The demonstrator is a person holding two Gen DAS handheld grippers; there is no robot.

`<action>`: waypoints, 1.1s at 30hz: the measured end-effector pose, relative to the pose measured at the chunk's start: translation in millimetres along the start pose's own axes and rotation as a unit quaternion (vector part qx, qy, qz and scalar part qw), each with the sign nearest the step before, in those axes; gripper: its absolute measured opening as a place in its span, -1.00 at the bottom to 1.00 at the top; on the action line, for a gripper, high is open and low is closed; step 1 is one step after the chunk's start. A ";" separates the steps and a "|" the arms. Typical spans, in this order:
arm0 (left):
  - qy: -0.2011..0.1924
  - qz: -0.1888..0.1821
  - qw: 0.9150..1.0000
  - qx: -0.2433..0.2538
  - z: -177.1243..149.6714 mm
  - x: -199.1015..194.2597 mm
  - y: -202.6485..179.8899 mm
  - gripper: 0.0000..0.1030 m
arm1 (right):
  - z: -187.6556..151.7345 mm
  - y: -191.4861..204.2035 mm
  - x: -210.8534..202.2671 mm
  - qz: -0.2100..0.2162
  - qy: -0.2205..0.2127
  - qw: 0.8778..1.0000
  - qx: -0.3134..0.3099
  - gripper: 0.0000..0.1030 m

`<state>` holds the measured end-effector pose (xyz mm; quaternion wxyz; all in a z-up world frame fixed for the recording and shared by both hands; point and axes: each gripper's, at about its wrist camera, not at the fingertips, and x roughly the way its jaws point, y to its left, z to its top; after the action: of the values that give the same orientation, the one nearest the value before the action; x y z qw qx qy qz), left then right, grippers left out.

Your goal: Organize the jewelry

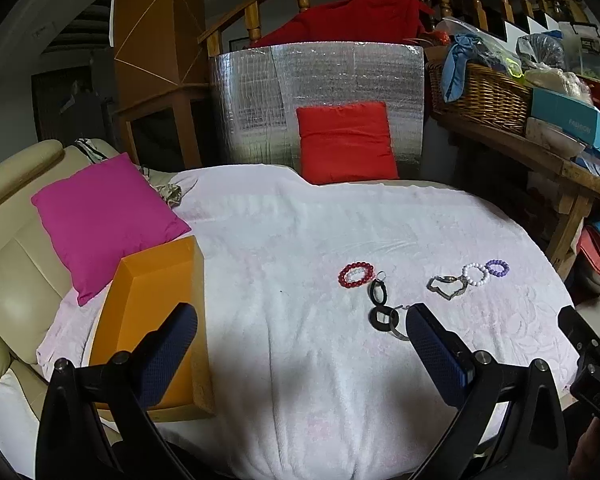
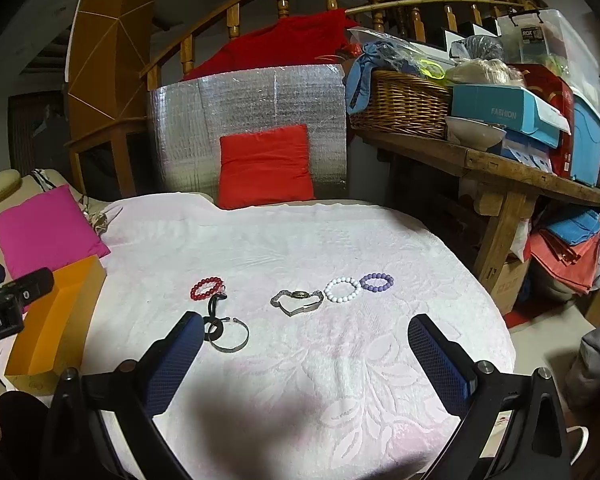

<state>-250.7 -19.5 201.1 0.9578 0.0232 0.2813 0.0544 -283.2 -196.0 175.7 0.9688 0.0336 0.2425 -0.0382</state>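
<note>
Left wrist view: the left gripper (image 1: 300, 340) hangs over a white towel (image 1: 300, 248) spread on a cream sofa (image 1: 16, 280), its jaws spread wide with nothing between them. The orange box (image 1: 148, 320) lies open at about 9 o'clock, partly behind the left blue pad. The jewelry sits at 1 to 2 o'clock: a red bead bracelet (image 1: 356, 275), two black oval earrings (image 1: 380, 304) just below it, a thin silver bangle (image 1: 400, 326) touching the right pad's tip in this view, then a silver watch (image 1: 448, 286), a white bead bracelet (image 1: 476, 274) and a purple bead bracelet (image 1: 497, 268) in a row towards 3 o'clock. A magenta cushion (image 1: 100, 220) lies at 10 o'clock, and a red cushion (image 1: 346, 142) leans on a silver foil panel (image 1: 320, 92) at 12.

Right wrist view: the right gripper (image 2: 306, 344) is likewise wide open and empty above the towel (image 2: 300, 240). Directly ahead at 12 o'clock lies the watch (image 2: 298, 302), with the white bracelet (image 2: 343, 289) and the purple bracelet (image 2: 376, 282) touching at 1 o'clock. The red bracelet (image 2: 207, 288), the earrings (image 2: 214, 316) and the bangle (image 2: 230, 334) cluster at 10 to 11 o'clock, beside the left pad. The box (image 2: 56, 320) sits at 9 o'clock, with the left gripper's tip (image 2: 32, 286) above it. A wicker basket (image 2: 400, 108) stands on a cluttered wooden worktop (image 2: 520, 168) at 2 o'clock.
</note>
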 end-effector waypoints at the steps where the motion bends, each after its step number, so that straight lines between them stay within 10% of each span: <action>1: 0.000 0.001 1.000 0.001 -0.5 2.4 -0.4 1.00 | 0.4 -0.1 2.1 -0.001 0.001 1.000 -0.001 1.00; 20: 0.079 -0.057 0.995 0.015 -4.8 145.4 -4.8 1.00 | 11.3 -48.6 106.9 0.006 0.054 0.998 0.012 1.00; 33: 0.168 -0.167 0.970 0.055 -13.5 218.1 -46.7 1.00 | 9.5 -65.2 226.4 0.139 0.205 0.961 0.124 0.69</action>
<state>-71.5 -40.1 69.3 0.8897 0.0188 0.4405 -0.1184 -85.5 -274.7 74.1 0.8823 0.1940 0.4223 0.0747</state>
